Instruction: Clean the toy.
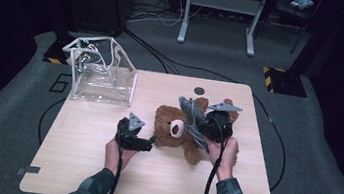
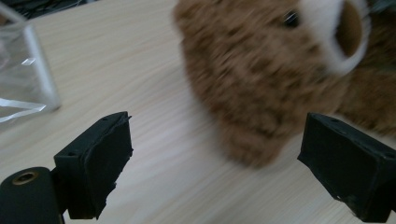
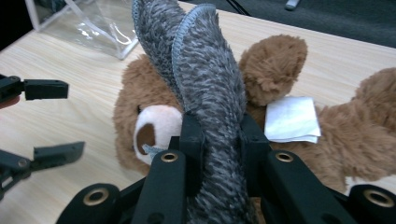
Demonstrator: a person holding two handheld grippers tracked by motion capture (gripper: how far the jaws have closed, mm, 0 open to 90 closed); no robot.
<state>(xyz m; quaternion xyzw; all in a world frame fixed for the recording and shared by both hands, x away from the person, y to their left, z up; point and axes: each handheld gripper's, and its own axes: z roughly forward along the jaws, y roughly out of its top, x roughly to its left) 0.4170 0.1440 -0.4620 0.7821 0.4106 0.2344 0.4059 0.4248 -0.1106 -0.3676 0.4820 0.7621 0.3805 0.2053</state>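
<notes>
The left gripper [image 1: 146, 143], nearest the camera at the front of the table [image 1: 75, 165], sits just left of the teddy bear [image 1: 176, 128] with its jaws standing wide apart and nothing between them; in its own view the bear's head [image 2: 261, 79] lies just ahead of the two black pads [image 2: 100, 158], apart from them. The bear lies on its back near the middle of the table, head toward the left gripper, with a white tag [image 3: 292, 119] showing on its body. Right of it, the right gripper [image 1: 206, 127] is clamped on a strip of grey fuzzy cloth [image 3: 210, 93], likely a scarf, which stands up from between the closed jaws over the bear's face. The work in hand looks like getting that scarf on or off the bear. To do it well, the open left gripper should probably close on a firm part of the bear, an ear or the side of the head rather than loose fur, and pin it down while the right draws the cloth steadily, without jerking. The clear plastic bag [image 1: 104, 75] stands well apart at the far left corner.
</notes>
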